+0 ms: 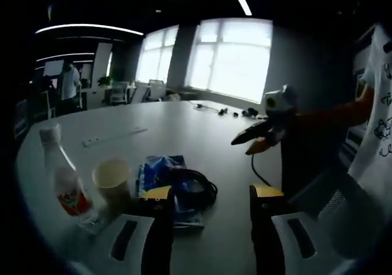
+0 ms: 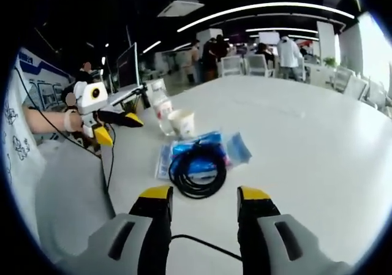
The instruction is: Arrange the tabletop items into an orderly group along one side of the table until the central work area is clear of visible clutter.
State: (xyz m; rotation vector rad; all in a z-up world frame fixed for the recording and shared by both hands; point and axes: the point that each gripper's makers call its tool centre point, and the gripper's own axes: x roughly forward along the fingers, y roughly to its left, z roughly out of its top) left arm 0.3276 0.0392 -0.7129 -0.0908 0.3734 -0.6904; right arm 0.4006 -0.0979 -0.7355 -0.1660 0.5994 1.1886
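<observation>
On the white table (image 1: 184, 119) lie a clear bottle (image 1: 64, 180) with a white cap and red label, a paper cup (image 1: 112, 177), a blue packet (image 1: 160, 166) and a coil of black cable (image 1: 195, 188) resting partly on it. My left gripper (image 1: 211, 192) is open just short of the coil, nothing between its jaws. My right gripper (image 2: 204, 193) is open too, close in front of the cable coil (image 2: 196, 166) and blue packets (image 2: 205, 147), with the cup (image 2: 182, 123) and bottle (image 2: 162, 111) beyond. Each gripper shows in the other's view: right gripper (image 1: 248, 144), left gripper (image 2: 121, 130).
A thin white strip (image 1: 114, 136) lies farther out on the table. Small dark items (image 1: 228, 111) sit near the far edge by the windows. A black cord (image 1: 258, 172) trails off the table edge. Chairs, a monitor (image 2: 128, 64) and several standing people fill the background.
</observation>
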